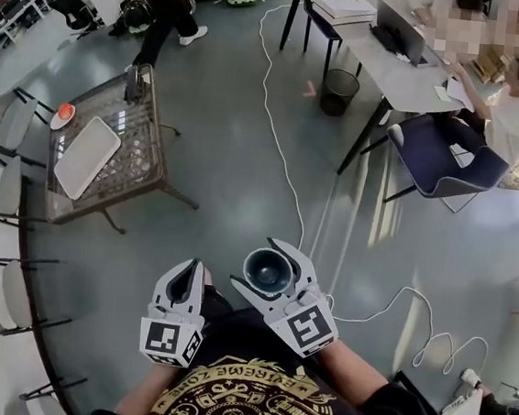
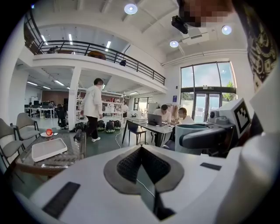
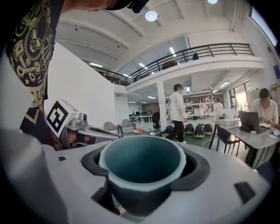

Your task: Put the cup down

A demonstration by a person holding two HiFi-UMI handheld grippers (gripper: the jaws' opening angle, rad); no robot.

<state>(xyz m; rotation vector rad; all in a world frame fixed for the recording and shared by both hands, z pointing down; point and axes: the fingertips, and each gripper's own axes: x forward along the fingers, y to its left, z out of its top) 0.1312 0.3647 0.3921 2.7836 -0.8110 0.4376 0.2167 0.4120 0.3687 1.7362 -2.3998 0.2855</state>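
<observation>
Cup [image 3: 142, 166] sits upright, mouth up, clamped between the jaws of the right gripper [image 1: 269, 267], in the air above the floor [image 1: 244, 182]. The desk [image 1: 146, 164] lies well apart, ahead and to the left. The left gripper [image 1: 184, 286], just beside, is clenched and empty.

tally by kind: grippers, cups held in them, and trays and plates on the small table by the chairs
grippers: 2 (left gripper, fingers shut and empty; right gripper, closed on the cup)
cup: 1
white tray: 1
small plate: 1
total: 5
</observation>
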